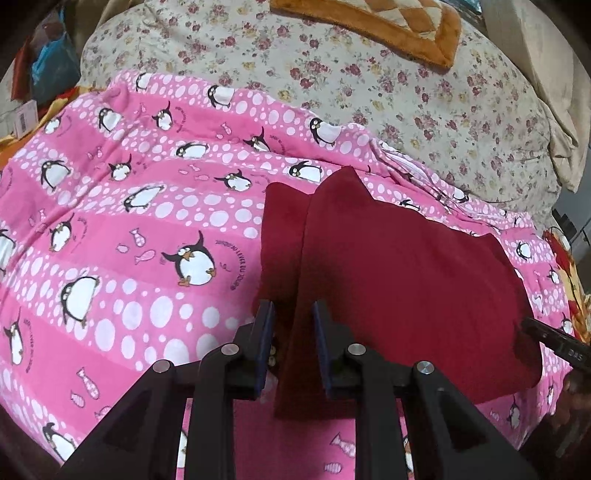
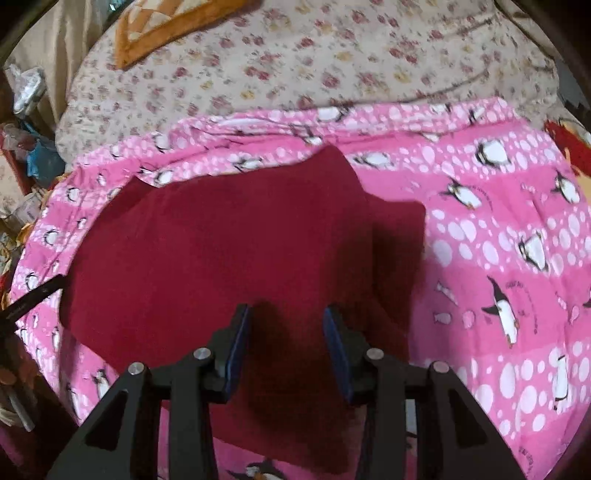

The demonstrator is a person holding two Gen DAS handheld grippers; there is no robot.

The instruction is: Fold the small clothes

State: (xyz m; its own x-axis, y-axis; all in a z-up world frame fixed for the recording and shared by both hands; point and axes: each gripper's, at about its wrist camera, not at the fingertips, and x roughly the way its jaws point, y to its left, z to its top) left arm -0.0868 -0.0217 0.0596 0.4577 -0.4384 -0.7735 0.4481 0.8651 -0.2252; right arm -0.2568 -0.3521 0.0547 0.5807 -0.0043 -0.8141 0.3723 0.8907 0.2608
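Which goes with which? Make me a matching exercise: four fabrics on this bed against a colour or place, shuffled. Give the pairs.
1. dark red garment
2. penguin blanket
3. floral quilt
4. orange cushion

A. farthest back, on the floral quilt
B. pink with white dots
C. lying on the penguin blanket
D. cream with small roses

Pairs: 1-C, 2-B, 3-D, 4-A
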